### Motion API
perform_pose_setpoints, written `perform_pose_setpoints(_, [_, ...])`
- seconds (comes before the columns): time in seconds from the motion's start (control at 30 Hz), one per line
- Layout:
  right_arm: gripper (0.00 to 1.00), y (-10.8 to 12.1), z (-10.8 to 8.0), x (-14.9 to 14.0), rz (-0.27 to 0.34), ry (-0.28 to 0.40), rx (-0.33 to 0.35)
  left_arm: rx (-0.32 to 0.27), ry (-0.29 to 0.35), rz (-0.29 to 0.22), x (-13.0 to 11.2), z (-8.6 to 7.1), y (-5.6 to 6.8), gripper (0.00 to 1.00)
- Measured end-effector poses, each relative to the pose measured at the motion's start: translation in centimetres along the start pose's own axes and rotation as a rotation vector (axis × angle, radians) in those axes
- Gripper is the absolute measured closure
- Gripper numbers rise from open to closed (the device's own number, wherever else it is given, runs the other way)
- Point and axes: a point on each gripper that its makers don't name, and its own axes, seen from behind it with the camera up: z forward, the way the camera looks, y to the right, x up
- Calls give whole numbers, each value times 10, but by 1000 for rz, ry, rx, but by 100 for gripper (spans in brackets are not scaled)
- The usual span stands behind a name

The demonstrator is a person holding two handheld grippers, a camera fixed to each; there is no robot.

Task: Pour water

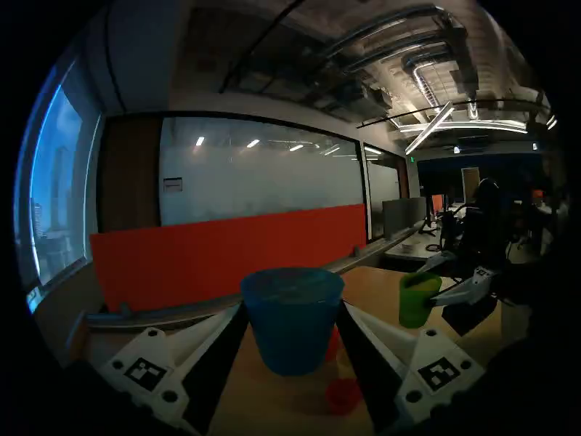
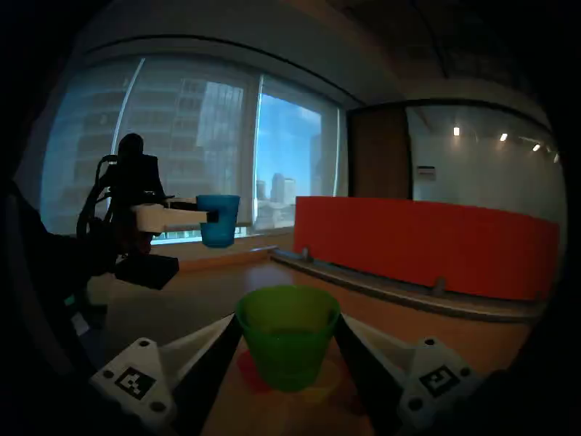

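A blue cup [image 1: 293, 320] stands upright between the fingers of my left gripper [image 1: 293, 330], which is shut on it above the wooden table [image 1: 370, 280]. The same blue cup [image 2: 218, 219] appears far left in the right gripper view, held by the left gripper [image 2: 212, 216]. My right gripper [image 2: 288, 341] is shut on a green cup [image 2: 288, 336], also upright and lifted. In the left gripper view the green cup [image 1: 417, 298] hangs to the right, held by the right gripper [image 1: 434, 293]. The two cups are apart.
Red and yellow round pieces [image 2: 250, 369] lie on the table below the green cup; a red one [image 1: 343, 394] lies below the blue cup. An orange partition [image 1: 232, 251] and a metal rail [image 2: 407, 289] run along the table's far edge. Windows [image 2: 218, 152] stand behind.
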Motion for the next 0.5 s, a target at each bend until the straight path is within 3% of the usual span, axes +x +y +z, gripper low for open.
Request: perform_pose_setpoints(0.5, [9,4,-8,-14,0,-47,-2,-47,-111,0,-45,-5,11,15])
